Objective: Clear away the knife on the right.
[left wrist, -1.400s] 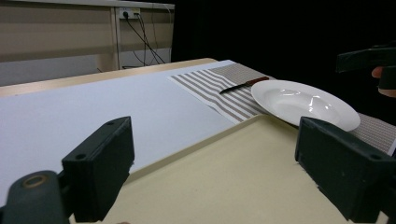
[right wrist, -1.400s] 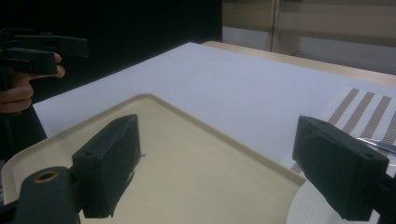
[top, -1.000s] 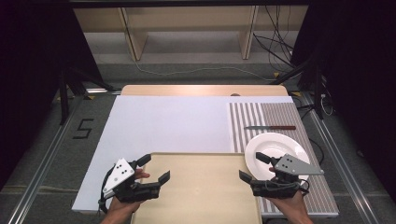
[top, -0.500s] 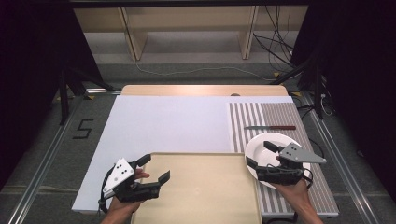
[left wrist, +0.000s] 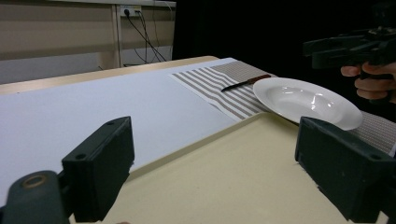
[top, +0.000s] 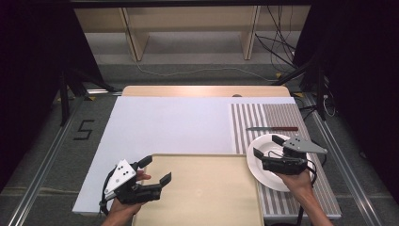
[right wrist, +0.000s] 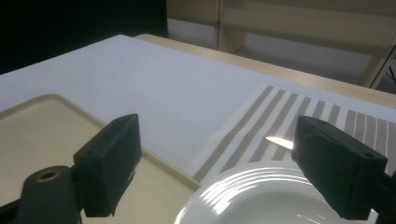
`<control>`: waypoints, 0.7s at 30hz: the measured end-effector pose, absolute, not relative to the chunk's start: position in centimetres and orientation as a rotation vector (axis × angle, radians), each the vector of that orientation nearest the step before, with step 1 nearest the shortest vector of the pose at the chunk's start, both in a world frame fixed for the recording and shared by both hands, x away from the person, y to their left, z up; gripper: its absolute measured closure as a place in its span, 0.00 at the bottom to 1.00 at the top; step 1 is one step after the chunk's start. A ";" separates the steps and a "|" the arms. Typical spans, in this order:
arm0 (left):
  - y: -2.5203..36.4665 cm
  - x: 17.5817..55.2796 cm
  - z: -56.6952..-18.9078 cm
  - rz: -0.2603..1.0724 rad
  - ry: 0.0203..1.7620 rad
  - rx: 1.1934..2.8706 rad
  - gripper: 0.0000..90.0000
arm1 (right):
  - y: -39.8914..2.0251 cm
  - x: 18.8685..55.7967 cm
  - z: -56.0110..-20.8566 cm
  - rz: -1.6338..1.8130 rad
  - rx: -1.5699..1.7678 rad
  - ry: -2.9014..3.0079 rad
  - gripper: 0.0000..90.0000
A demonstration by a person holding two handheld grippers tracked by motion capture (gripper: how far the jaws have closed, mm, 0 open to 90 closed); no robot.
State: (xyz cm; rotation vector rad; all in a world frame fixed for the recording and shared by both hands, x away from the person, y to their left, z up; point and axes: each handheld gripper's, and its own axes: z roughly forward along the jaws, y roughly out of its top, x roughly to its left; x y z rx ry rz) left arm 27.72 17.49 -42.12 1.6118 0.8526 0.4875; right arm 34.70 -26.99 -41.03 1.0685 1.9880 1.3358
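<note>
Floor marking (top: 83, 130) "5" beside table (top: 164, 122)

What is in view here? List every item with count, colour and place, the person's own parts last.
tray: one, beige, near edge of the table, centre.
plate: one, white, on the striped mat, its rim over the tray's right edge.
knife: one, dark handle, on the mat beyond the plate.
striped mat: one, grey and white, right side.
white sheet: one, covering the table.
left hand-held gripper: one, black, open, over the tray's left edge.
right hand-held gripper: one, black, open, above the plate.
</note>
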 end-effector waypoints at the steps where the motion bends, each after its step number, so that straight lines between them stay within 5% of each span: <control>1: 17.5 27.7 -42.1 0.488 0.852 1.611 0.13 | -27.1 34.9 -41.1 1.327 1.072 1.988 0.19; 21: 17.5 27.7 -42.1 0.485 0.853 1.615 0.13 | -29.2 38.3 -42.3 1.206 1.178 1.971 0.19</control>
